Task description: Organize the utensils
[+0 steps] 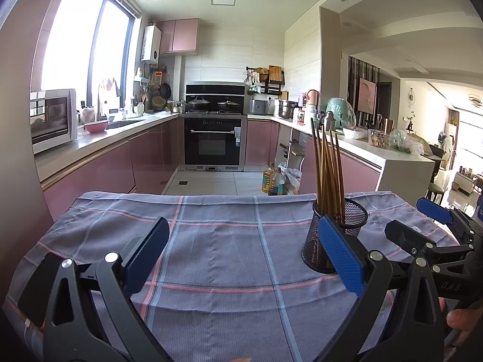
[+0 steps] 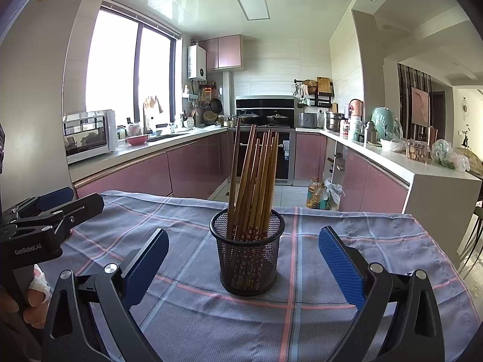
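The left gripper (image 1: 241, 259), black-framed tongs with blue textured pads, stands spread wide with nothing between its fingers, hovering over bare cloth. The right gripper (image 2: 244, 267), built the same, is likewise released and wide apart, gripping nothing; the black wire-mesh cylindrical holder (image 2: 247, 253) stands upright between and beyond its fingers, clear of both pads. The bundle of brown wooden chopsticks (image 2: 253, 181) with red flower-patterned lower ends sits inside that holder, leaning to the right, on the grey-purple checked tablecloth with pink and pale blue lines (image 2: 347, 241). Through the mesh the lower ends blur together, so the count is unclear. In the left wrist view the holder's lower right side hides behind the right-hand blue pad (image 1: 341, 253), and the right gripper is cut off at the frame edge. Only the right wrist view shows the whole holder, along with the left gripper's side and its printed lettering at the far left. A person's fingertips (image 1: 462, 319) show at the edge of each view, partly out of frame.
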{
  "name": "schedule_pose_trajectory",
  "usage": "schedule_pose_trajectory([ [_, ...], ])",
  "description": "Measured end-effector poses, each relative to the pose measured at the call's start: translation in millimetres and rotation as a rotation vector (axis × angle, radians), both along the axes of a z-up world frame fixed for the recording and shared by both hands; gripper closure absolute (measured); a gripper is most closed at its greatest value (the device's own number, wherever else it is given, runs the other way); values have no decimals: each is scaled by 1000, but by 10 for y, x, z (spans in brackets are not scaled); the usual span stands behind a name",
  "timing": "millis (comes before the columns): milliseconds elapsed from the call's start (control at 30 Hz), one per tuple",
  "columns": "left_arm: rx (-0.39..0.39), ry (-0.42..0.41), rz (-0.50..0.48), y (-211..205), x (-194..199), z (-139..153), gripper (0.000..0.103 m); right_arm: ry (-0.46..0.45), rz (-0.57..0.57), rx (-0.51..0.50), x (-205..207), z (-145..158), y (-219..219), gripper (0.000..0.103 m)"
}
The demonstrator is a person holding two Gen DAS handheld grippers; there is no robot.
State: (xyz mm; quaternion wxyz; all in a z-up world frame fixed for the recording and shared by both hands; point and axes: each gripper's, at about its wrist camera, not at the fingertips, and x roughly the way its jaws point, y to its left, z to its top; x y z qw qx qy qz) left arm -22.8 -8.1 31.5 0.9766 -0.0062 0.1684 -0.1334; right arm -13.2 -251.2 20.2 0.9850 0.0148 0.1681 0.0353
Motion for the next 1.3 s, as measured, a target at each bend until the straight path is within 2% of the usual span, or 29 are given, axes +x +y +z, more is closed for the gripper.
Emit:
schedule_pose_trajectory([
  [1300, -2, 0, 15, -4, -6, -16, 6, -1, -7, 8, 11, -4, 36, 7],
])
